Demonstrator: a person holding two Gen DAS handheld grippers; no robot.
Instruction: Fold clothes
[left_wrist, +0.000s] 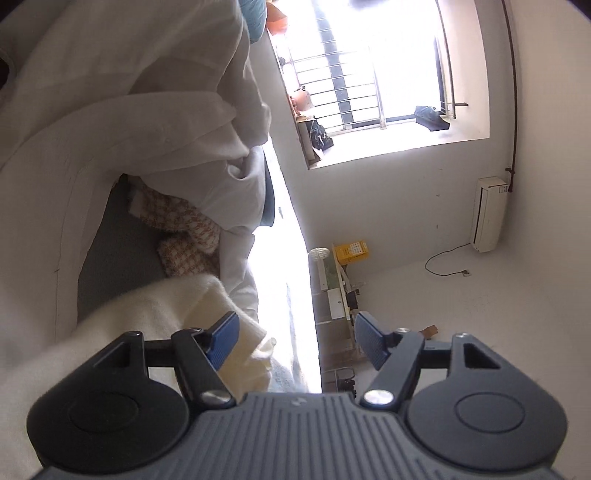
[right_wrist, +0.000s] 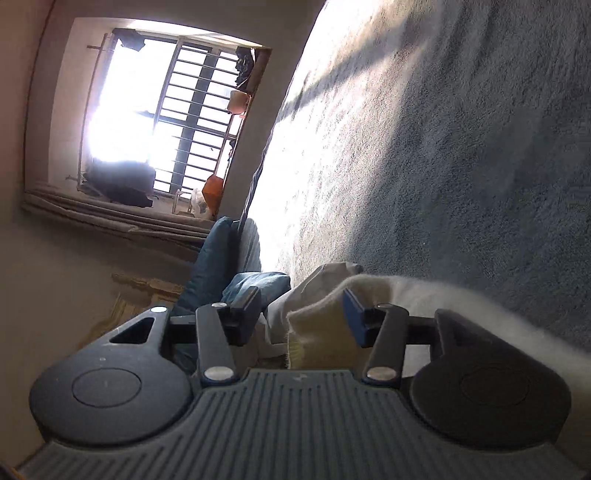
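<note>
Left hand-held gripper (left_wrist: 295, 341) gapes, released, cream garment (left_wrist: 155, 306) at nine o'clock; right hand-held gripper (right_wrist: 301, 314) released too, cream garment (right_wrist: 321, 325) loose between its jaws.

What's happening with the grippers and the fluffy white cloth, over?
Left gripper open, cream cloth against one pad only. Right gripper open, cloth end loose between fingers. White clothes pile just ahead.

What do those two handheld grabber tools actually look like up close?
Both look alike. The left gripper has a dark grey ribbed body, two round black discs at its sides, black linkage bars with silver rivets, and ridged blue pads on its jaws. The right gripper has the same ribbed body, discs and rivets; its pads look darker in shadow. No cables, hands or sleeves show.
</note>
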